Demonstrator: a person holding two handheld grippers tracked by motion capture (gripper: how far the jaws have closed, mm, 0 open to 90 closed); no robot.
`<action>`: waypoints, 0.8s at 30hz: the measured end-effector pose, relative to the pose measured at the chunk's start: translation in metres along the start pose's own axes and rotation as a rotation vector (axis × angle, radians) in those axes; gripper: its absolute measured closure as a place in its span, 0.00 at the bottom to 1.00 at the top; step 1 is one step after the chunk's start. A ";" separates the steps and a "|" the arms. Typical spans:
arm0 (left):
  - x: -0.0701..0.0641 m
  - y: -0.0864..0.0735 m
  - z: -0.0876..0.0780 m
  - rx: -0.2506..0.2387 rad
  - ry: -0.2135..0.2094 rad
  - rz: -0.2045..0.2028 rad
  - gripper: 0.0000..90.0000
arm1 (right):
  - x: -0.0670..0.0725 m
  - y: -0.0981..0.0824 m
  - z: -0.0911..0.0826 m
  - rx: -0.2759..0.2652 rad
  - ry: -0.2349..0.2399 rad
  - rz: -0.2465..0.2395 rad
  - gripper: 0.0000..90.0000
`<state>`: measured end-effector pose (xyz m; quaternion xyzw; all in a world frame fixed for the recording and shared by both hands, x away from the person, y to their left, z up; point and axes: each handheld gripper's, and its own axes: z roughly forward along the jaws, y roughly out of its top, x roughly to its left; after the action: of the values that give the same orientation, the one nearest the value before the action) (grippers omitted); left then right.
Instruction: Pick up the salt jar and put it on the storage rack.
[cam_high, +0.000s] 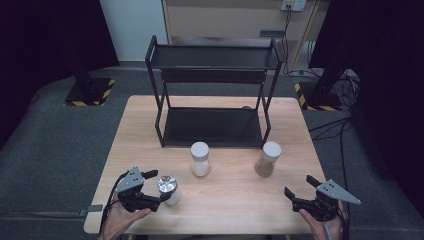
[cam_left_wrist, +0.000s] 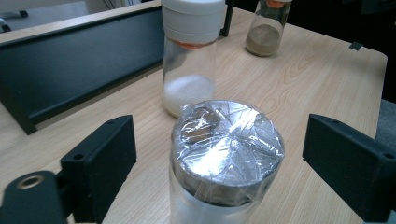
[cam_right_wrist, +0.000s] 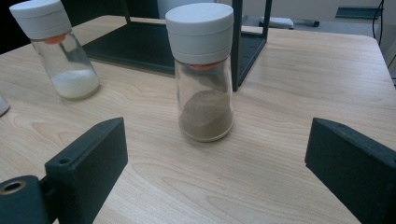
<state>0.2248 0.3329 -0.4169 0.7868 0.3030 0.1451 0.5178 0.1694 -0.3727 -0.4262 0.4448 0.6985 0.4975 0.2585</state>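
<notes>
**Left gripper around the foil-capped jar, not yet gripping**

The landmark here is the black shelf rack (cam_high: 214, 95) at the far side of the table (cam_high: 235, 205). The foil-capped jar (cam_high: 168, 189) stands well in front of the rack, toward its left end and near the table's front edge. The left gripper (cam_high: 156, 186) has its jaws on both sides of this jar. In the left gripper view a gap is visible between each jaw and the cap (cam_left_wrist: 227, 149), so the jaws are open and nothing is held yet.

Two other jars stand just in front of the rack: the jar with white powder (cam_high: 200, 159) before its middle, and the jar with brown powder (cam_high: 268, 158) before its right leg. The right gripper (cam_high: 300, 189) is farther in front of the rack's right end, also open, and it looks toward the brown jar without touching it.

What could go wrong, in my judgement:

- The cap is covered with shiny, wrinkled film. If the jaws close on this part, the pads may slide and the jar may slip out during lifting.
- If one jaw touches first, it may push the jar sideways and tip it over.
- The jar stands near the front edge, so a push could send it off the table.
</notes>
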 end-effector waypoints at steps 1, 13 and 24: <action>0.000 -0.001 0.002 -0.001 0.001 0.004 0.12 | 0.000 0.000 0.000 0.001 0.000 0.000 0.07; -0.001 -0.007 0.017 -0.006 -0.008 0.042 0.28 | 0.000 0.000 0.000 0.003 -0.003 0.001 0.07; -0.006 -0.010 0.020 -0.010 0.011 0.074 0.37 | 0.000 0.000 0.000 0.002 -0.003 0.000 0.07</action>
<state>0.2280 0.3174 -0.4338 0.7941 0.2759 0.1697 0.5143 0.1692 -0.3724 -0.4259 0.4459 0.6985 0.4961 0.2592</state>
